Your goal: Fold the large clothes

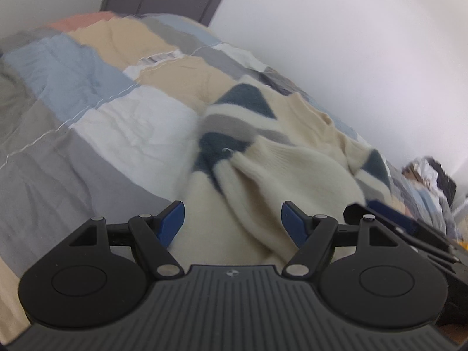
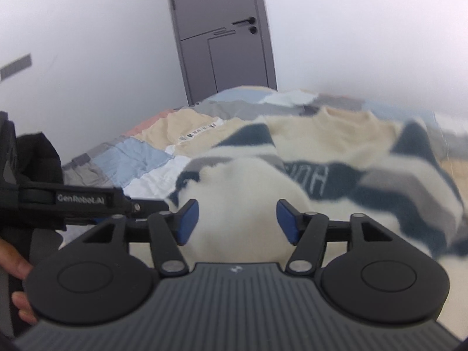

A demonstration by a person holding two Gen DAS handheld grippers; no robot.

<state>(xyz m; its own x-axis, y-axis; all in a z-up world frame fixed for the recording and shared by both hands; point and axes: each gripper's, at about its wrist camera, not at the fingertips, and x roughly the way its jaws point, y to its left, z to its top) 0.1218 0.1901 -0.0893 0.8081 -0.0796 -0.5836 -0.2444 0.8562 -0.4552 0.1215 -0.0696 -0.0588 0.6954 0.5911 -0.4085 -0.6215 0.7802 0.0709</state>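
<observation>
While both the left gripper [image 1: 232, 222] and the right gripper [image 2: 237, 220] are kept wide apart with nothing pinched, the cream sweater [image 2: 336, 152] is seen spread on the patchwork quilt [image 1: 87, 117], its neck turned toward the white wall [image 1: 351, 44] and grey door [image 2: 222, 35].

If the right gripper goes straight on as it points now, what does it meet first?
Most likely the sweater: its cream fold lies just ahead of the open right gripper. Depth is blurred.
</observation>
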